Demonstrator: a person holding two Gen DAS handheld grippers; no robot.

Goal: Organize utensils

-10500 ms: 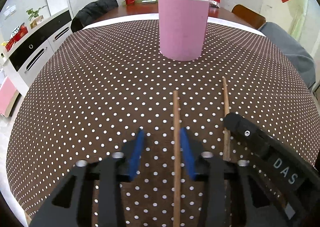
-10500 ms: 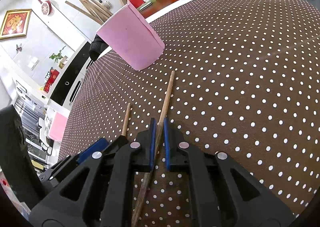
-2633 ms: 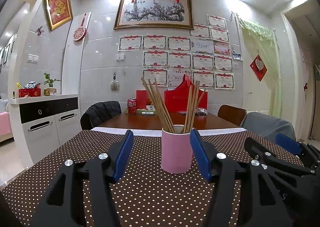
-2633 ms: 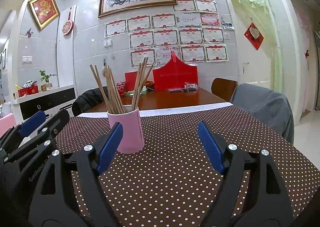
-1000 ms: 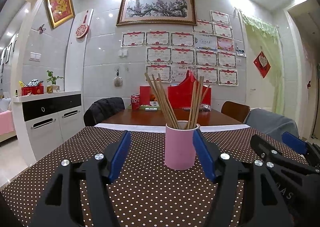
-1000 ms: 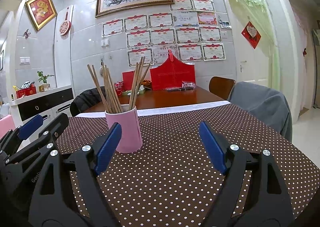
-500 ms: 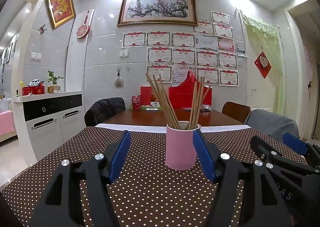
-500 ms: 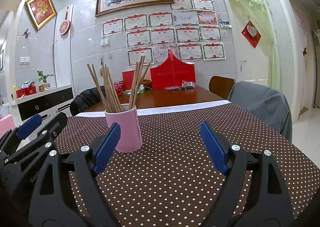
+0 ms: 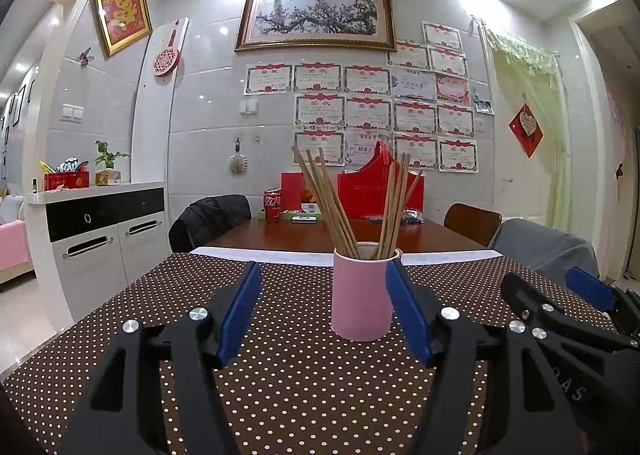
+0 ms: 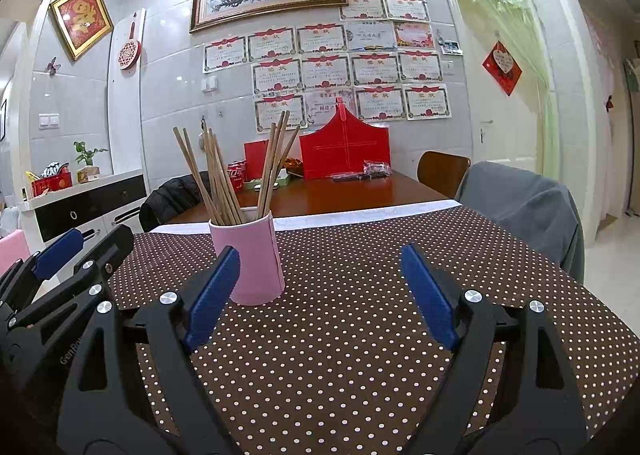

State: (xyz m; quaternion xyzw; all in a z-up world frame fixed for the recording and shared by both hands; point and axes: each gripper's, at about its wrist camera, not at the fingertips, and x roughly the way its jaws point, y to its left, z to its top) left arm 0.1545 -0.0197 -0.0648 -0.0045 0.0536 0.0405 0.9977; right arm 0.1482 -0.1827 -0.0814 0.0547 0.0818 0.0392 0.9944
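Note:
A pink cup point(image 9: 362, 293) stands upright on the brown dotted tablecloth point(image 9: 304, 383), with several wooden chopsticks point(image 9: 328, 201) fanning out of it. My left gripper point(image 9: 322, 295) hovers level in front of the cup, open, its blue pads apart with nothing between them. In the right wrist view the same pink cup point(image 10: 250, 257) holds the chopsticks point(image 10: 218, 177) ahead and to the left. My right gripper point(image 10: 320, 281) is wide open and empty over the cloth. Each gripper appears at the edge of the other's view.
Behind the cloth lies a bare wooden table part point(image 9: 336, 231) with a red can point(image 9: 272, 205) and red boxes point(image 9: 380, 189). Chairs draped with a black jacket point(image 9: 212, 215) and a grey cover point(image 10: 520, 207) flank the table. A white sideboard point(image 9: 100, 231) stands left.
Since ten seconds ago both grippers lifted from the two loose chopsticks on the cloth to a level view. Over the last second nothing has visibly moved.

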